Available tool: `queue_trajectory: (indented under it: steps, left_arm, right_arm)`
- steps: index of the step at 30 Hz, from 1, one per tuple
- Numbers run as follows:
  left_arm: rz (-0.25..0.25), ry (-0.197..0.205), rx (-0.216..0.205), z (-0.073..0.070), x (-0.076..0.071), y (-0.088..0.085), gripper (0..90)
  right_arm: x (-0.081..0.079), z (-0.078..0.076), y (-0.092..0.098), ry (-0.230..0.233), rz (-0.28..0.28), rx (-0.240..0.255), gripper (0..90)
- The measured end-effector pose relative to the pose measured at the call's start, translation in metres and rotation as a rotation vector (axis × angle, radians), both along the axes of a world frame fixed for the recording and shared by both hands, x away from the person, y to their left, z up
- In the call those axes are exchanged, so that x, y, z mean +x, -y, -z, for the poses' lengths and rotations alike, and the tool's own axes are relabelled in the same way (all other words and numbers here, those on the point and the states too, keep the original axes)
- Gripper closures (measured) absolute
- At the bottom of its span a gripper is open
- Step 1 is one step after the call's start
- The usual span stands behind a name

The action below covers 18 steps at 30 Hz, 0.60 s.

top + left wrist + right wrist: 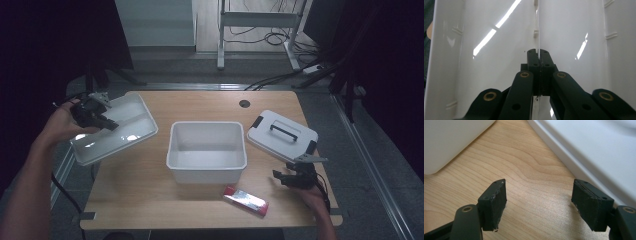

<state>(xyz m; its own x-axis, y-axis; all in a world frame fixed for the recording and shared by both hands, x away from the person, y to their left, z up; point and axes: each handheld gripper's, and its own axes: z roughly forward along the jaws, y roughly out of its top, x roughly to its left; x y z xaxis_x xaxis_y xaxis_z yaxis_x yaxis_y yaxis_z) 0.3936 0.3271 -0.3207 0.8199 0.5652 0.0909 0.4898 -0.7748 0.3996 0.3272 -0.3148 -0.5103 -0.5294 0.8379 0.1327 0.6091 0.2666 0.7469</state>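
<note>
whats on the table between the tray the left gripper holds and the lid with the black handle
In the high view, the open white bin stands between the tray, clamped by the left gripper, and the lid.

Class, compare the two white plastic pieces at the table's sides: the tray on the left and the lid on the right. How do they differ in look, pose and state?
The tray is plain, with a divider rib inside; the lid carries a dark handle and dark end clips. The tray is lifted and tilted, overhanging the table's left edge; the lid rests on the table. The left claw is shut on the tray's rib; the open right claw sits beside the lid, not touching. Both are white and rectangular.
</note>
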Motion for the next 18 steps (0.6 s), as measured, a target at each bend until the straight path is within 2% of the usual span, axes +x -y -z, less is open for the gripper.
queue_trajectory:
  steps: [8,18]
  left_arm:
    - [-0.01,-0.023,-0.001,0.021,0.003,-0.002,89.8]
    - [-0.006,-0.088,-0.005,0.066,0.01,0.006,89.8]
  right_arm:
    - [0.0,0.0,0.001,0.004,0.003,0.001,27.6]
    - [0.0,0.0,0.001,0.001,0.004,0.0,27.6]
